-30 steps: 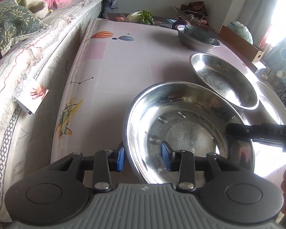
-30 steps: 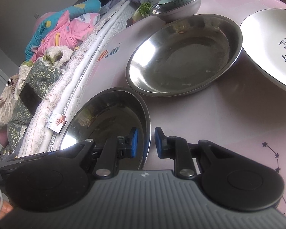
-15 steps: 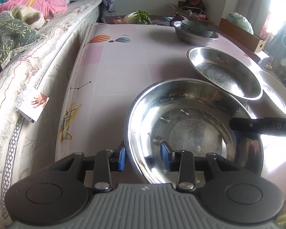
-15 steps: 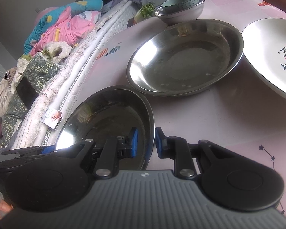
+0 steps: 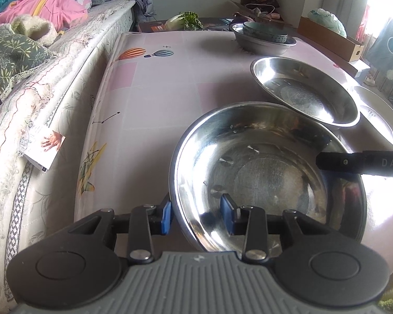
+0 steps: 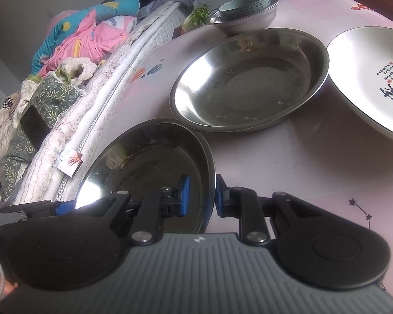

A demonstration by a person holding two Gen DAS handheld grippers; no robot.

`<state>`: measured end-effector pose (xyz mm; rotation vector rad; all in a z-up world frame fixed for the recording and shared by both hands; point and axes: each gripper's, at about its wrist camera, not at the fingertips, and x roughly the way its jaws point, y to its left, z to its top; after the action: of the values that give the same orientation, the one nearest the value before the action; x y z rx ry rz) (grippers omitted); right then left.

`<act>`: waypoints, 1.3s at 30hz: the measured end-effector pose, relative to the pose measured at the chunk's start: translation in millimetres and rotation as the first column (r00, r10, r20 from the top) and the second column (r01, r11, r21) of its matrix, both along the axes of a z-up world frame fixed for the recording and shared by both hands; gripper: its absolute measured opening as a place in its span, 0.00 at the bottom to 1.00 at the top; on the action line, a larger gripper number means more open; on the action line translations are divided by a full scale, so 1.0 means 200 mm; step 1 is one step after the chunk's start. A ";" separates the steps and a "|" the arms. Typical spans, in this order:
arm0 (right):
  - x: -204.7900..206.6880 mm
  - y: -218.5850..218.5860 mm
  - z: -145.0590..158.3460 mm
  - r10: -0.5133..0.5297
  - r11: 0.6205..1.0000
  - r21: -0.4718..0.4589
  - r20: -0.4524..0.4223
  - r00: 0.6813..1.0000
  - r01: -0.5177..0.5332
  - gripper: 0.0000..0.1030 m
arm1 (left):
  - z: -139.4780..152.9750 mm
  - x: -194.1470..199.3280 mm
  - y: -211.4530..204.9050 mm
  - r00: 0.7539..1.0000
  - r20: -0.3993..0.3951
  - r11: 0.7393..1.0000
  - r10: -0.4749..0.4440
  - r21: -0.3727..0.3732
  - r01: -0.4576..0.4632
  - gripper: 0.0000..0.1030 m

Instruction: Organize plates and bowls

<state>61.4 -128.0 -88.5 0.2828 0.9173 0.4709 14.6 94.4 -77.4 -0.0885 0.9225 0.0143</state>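
The near steel bowl (image 5: 269,172) sits on the desk (image 5: 170,78) right in front of both tongs. It looks stiff and light, but its polished wall is slippery, so I think the thin rim is the only good place to take it, and two opposite holds will keep it from swinging.

The left tongs (image 5: 197,216) stand narrow across the near rim, one blue pad (image 5: 166,217) outside and one inside the bowl. The pads seem to press the wall, so I judge it a grip.

The right tongs (image 6: 200,196) are almost closed and pinch the rim on the other side, again one pad inside and one outside.

Just beyond the tongs lies a second steel bowl (image 6: 249,81), with its edge very close to the held one. To its right is a white plate (image 6: 374,78). Far behind, a patterned bowl (image 6: 245,6) rests inside another steel bowl (image 6: 249,22).
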 end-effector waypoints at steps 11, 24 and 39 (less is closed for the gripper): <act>0.00 0.00 0.00 0.001 1.000 0.007 -0.001 1.000 -0.001 0.19 | 0.00 0.00 -0.01 1.000 0.003 1.000 0.011 0.009 -0.011 0.37; 0.00 -0.02 -0.01 0.002 1.000 0.021 -0.003 1.000 -0.002 0.19 | 0.00 -0.01 -0.01 1.000 0.015 1.000 0.024 0.005 -0.024 0.37; 0.01 -0.04 -0.01 -0.001 0.999 0.045 -0.021 1.000 0.002 0.20 | 0.02 -0.04 0.00 0.999 0.035 1.000 0.030 -0.009 -0.030 0.37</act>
<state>63.4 -136.3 -90.4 0.3302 0.9274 0.4882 6.1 94.5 -74.1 -0.1101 0.8864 0.0364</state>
